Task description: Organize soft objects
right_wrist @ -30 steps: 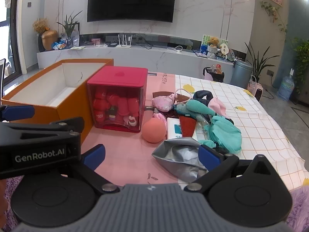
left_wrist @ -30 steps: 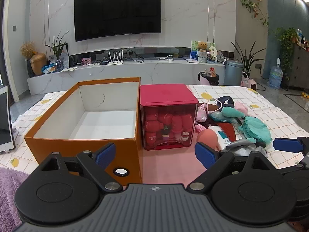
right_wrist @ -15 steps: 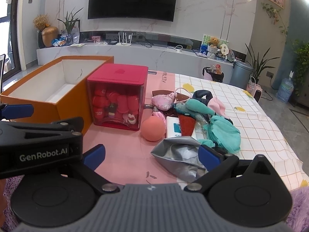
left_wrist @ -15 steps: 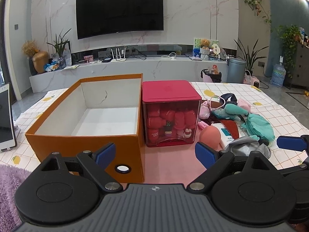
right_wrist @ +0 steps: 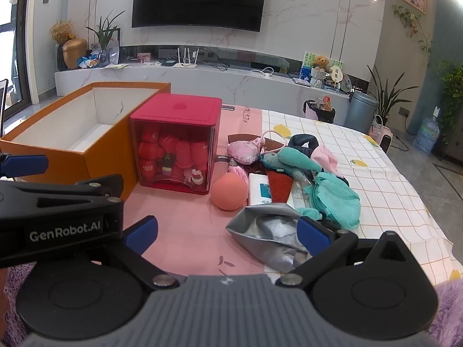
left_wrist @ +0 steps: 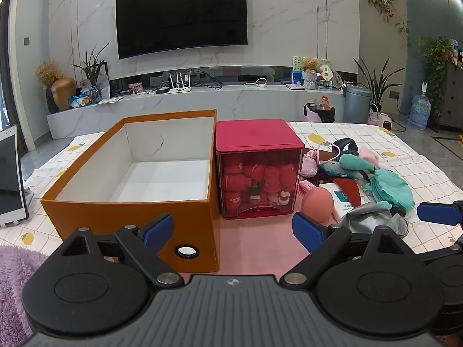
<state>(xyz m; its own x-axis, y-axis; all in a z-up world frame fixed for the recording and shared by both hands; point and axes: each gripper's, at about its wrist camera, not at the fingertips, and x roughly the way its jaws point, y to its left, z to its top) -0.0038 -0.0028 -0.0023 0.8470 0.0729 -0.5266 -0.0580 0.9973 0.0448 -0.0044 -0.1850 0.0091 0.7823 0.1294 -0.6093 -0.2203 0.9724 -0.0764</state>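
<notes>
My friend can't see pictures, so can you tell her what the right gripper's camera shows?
The open right gripper hovers over a pink mat, just in front of a crumpled silver pouch. Behind it lie a peach ball, teal soft toys and a pink pouch. Left of them stand a red box and an empty orange box.

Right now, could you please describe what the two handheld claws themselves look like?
Both look alike. The left claw and right claw each have black angular linkage arms, blue fingertip pads, two round black discs, silver pivot bolts and a ribbed grey body bearing a small round emblem. In the right wrist view, the left claw's black side reads "GenRobot.AI" in white. No cables or sleeves show.
</notes>
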